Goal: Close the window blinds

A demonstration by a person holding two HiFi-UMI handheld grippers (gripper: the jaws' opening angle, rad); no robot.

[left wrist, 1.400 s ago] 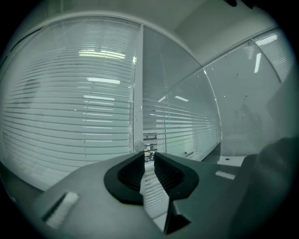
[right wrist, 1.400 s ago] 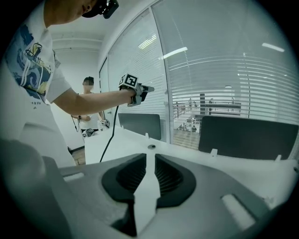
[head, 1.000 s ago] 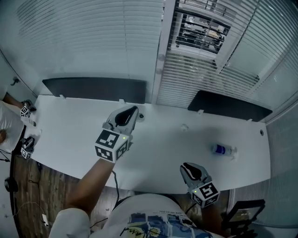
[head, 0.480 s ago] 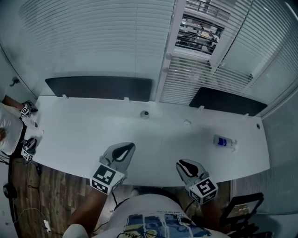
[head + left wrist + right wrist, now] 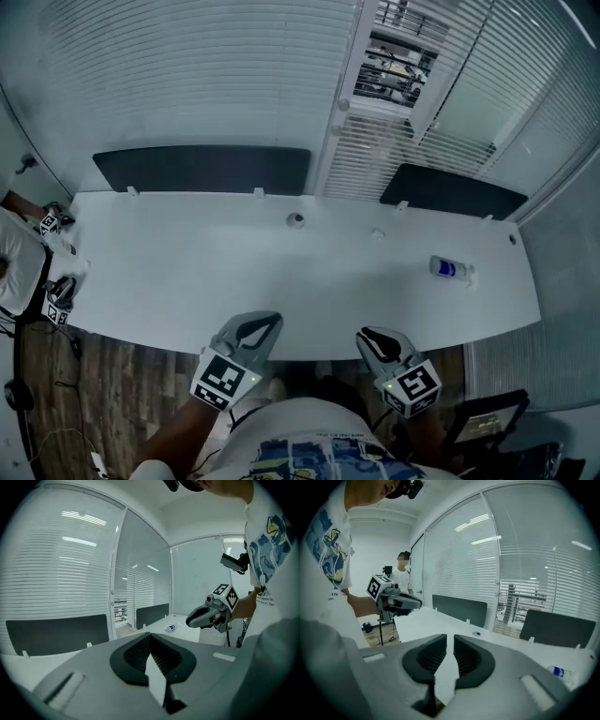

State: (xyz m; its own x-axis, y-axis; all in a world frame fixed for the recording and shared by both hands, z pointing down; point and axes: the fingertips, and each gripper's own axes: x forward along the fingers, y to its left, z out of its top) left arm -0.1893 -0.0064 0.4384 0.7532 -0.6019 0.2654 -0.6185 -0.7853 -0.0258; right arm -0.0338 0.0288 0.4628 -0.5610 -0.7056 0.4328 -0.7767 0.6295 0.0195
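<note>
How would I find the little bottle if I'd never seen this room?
Start at the long white desk under the window blinds and go toward its right end, near the right dark grey panel. The small plastic bottle lies there on its side, the only thing with blue on it.

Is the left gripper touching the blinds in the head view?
No, the left gripper hangs over the near edge of the desk, well apart from the blinds.
</note>
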